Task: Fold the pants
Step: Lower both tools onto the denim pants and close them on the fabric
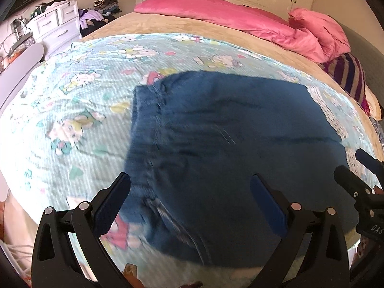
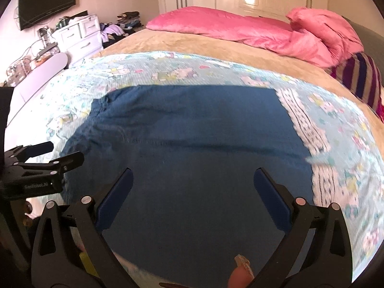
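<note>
Fingers wide and empty, left gripper [image 1: 189, 187] and right gripper [image 2: 193, 180] hover over blue pants [image 2: 187, 144] flattened on the bed [image 2: 192, 40], apparently poised for a fold.

Both wrist views close above bed, sharing pants [image 1: 228, 144]

Pants [image 2: 192, 144]: solid dark blue. Sheet [image 1: 72, 110] beneath: pale aqua, printed with white cartoon cats, pink and yellow accents. Blanket [image 2: 192, 43]: plain tan. Duvet [image 2: 252, 28]: bright pink. Cushion [image 2: 362, 76]: purple, navy and beige stripes. Gripper pads [image 2: 115, 199]: blue on black frames. Drawers [image 2: 81, 36]: white.
</note>
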Motion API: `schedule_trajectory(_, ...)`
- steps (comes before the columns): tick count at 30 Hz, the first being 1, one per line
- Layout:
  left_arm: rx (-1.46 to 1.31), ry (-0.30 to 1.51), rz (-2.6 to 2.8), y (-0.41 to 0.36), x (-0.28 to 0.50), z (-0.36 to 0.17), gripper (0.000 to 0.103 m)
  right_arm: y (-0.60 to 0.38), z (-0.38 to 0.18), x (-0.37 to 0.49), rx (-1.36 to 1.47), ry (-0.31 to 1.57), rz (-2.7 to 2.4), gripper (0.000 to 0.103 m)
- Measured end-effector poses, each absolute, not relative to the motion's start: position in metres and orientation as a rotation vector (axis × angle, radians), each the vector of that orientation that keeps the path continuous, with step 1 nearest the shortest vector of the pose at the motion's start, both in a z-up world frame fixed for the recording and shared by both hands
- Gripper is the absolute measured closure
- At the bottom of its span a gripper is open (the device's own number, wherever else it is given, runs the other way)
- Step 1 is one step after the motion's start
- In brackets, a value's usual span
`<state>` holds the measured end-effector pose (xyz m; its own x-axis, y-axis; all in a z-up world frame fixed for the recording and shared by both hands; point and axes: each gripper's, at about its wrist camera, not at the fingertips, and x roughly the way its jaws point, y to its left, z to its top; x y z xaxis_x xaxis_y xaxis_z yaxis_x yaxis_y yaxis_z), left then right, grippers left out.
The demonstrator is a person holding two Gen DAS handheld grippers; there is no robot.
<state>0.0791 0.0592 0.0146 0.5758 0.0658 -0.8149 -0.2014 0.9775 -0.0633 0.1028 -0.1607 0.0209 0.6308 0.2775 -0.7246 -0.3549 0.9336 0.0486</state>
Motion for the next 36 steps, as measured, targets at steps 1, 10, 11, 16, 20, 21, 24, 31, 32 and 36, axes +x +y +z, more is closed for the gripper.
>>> schedule_trajectory(1, -0.153, 0.947, 0.165, 0.063, 0.083, 0.015, 0.004, -0.158, 0.021, 0.111, -0.108, 0.813, 0.365, 0.008)
schedule_trajectory(10, -0.183, 0.923, 0.209, 0.113, 0.14, 0.021, 0.004, -0.14, 0.027, 0.179, -0.139, 0.803, 0.401, 0.008)
schedule_trajectory(11, -0.184, 0.924, 0.214, 0.118, 0.146, 0.021, 0.004, -0.138, 0.027, 0.185, -0.145, 0.805, 0.403, 0.008)
schedule_trajectory(16, -0.186, 0.937, 0.205, 0.138, 0.181, 0.015, 0.004, -0.121, 0.018, 0.228, -0.179, 0.838, 0.456, 0.008)
schedule_trajectory(20, -0.188, 0.956, 0.189, 0.149, 0.205, 0.004, 0.004, -0.11, 0.008, 0.258, -0.223, 0.865, 0.483, 0.008)
schedule_trajectory(21, -0.184, 0.966, 0.182, 0.151, 0.212, 0.0, 0.004, -0.109, 0.005, 0.264, -0.233, 0.872, 0.489, 0.008)
schedule_trajectory(24, -0.169, 0.978, 0.171, 0.153, 0.224, -0.01, 0.004, -0.1, -0.002, 0.284, -0.279, 0.889, 0.516, 0.008)
schedule_trajectory(31, -0.132, 1.019, 0.148, 0.159, 0.235, -0.032, 0.004, -0.072, -0.022, 0.32, -0.404, 0.906, 0.62, 0.008)
schedule_trajectory(32, -0.141, 1.018, 0.144, 0.161, 0.235, -0.033, 0.004, -0.069, -0.024, 0.323, -0.42, 0.905, 0.63, 0.008)
schedule_trajectory(36, -0.167, 1.019, 0.132, 0.168, 0.237, -0.04, 0.011, -0.047, -0.039, 0.332, -0.537, 0.929, 0.693, 0.008)
